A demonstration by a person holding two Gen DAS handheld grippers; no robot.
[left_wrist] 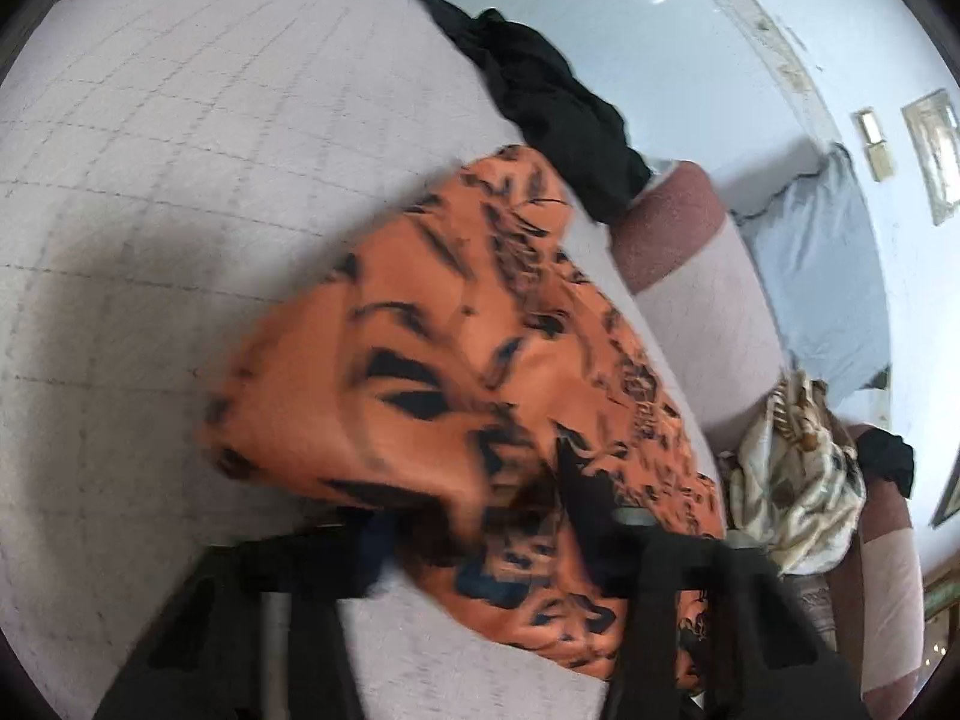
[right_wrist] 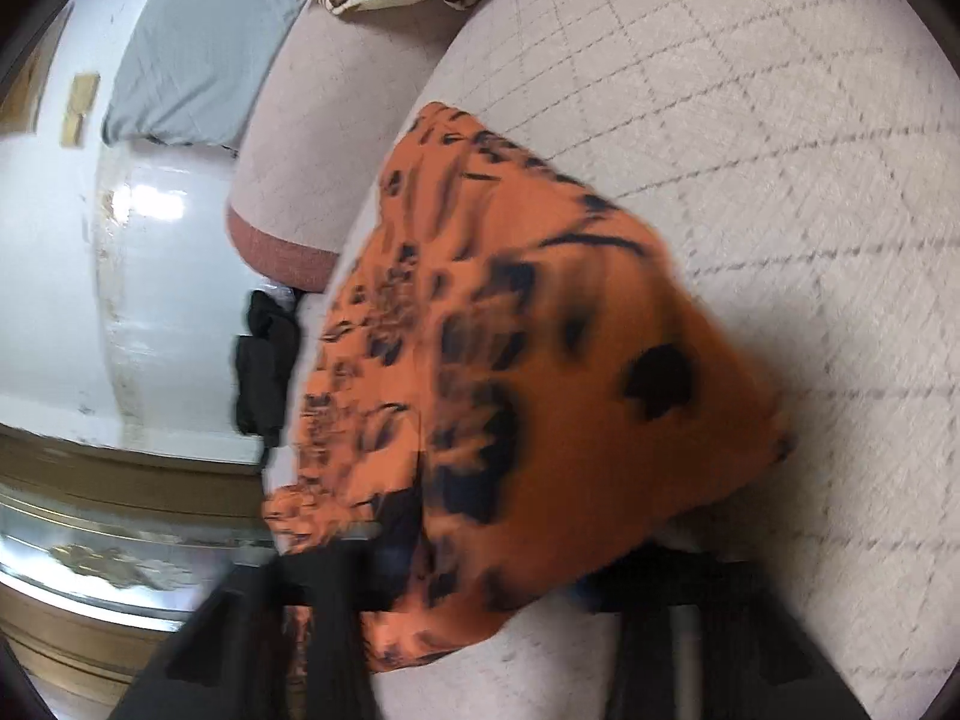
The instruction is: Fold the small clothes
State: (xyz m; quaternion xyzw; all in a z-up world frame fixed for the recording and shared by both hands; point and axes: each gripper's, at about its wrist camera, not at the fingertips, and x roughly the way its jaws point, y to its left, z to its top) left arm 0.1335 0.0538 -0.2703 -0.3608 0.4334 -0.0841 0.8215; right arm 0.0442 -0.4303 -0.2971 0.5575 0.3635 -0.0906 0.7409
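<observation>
Your left gripper (left_wrist: 480, 564) and right gripper (right_wrist: 480, 588) each have the orange cloth (left_wrist: 456, 372) draped between their fingers; blur and fabric hide the tips, so you cannot tell whether either is clamped. The cloth (right_wrist: 540, 372) lies bunched on the quilted cushion (left_wrist: 180, 180), near its edge. A black garment (left_wrist: 552, 102) sits at the cushion's far edge.
</observation>
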